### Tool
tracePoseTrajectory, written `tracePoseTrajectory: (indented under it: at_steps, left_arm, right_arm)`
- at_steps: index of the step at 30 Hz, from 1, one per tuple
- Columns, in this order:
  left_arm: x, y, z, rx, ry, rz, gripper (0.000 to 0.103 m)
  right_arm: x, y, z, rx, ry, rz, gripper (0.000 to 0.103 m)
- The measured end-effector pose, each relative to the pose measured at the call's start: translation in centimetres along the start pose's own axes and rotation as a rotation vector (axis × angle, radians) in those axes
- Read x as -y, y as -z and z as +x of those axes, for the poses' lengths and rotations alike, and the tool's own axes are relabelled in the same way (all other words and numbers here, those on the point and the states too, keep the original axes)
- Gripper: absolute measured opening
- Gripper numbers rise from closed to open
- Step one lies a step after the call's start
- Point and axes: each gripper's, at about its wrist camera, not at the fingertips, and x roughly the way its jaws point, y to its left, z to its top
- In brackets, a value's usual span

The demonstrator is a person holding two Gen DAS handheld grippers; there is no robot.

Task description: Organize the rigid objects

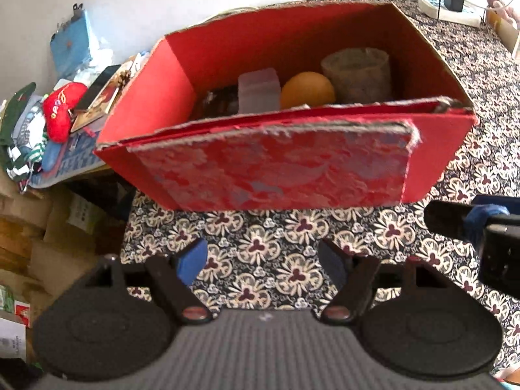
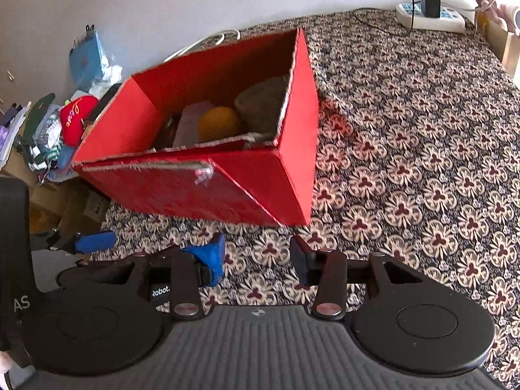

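Note:
A red cardboard box point(image 1: 432, 159) stands open on the floral tablecloth, seen also in the right wrist view point(image 2: 292, 149). Inside it are an orange ball point(image 1: 307, 89) point(image 2: 218, 123), a translucent block point(image 1: 258, 89) point(image 2: 190, 125), a grey-brown cylinder point(image 1: 357, 71) point(image 2: 260, 100) and a dark object point(image 1: 217, 100). My left gripper point(image 1: 263, 261) is open and empty, just in front of the box. My right gripper point(image 2: 256, 258) is open and empty, in front of the box's near right corner; it also shows in the left wrist view point(image 1: 468, 217). The left gripper's blue fingertips point(image 2: 94, 241) show in the right wrist view.
The floral tablecloth point(image 2: 406, 162) stretches to the right. A white power strip with a black charger point(image 2: 429, 13) lies at the far right. Left of the table sits a cluttered pile with a red plush point(image 1: 61, 107) and a blue notebook point(image 1: 71, 45), with cardboard boxes point(image 1: 29, 227) below.

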Motion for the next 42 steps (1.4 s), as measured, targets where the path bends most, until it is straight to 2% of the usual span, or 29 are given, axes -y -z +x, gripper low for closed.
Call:
tracePoseTrajectory:
  at_steps: [11,20,27,32,38,42]
  left_arm:
    - [2.5,1.4,0.1,-0.061,-0.006,-0.004,0.074]
    - [6.1,1.3,0.0,-0.060,0.034,0.040,0.074]
    - [10.6,-0.2,-0.1,-0.046,0.082,0.100,0.074]
    - [13.7,-1.4,-1.0,-0.008,0.117,0.154,0.074]
    - [16.5,-2.7,-2.1,0.035,0.152,0.203,0.074]
    - [17.6,-3.5,-3.0,0.066,0.162,0.220,0.074]
  right_arm:
    - [1.9,0.7,-0.1,-0.069,-0.012,0.020,0.029]
    - [5.9,1.4,-1.1,-0.070,0.046,0.070,0.030]
    - [10.2,1.3,-3.0,-0.003,0.173,0.136,0.031]
    - [13.0,1.1,-4.2,0.036,0.228,0.201,0.031]
    - [14.6,0.7,-5.2,0.092,0.291,0.238,0.031]
    - [14.8,0.1,-6.2,0.138,0.322,0.218,0.031]
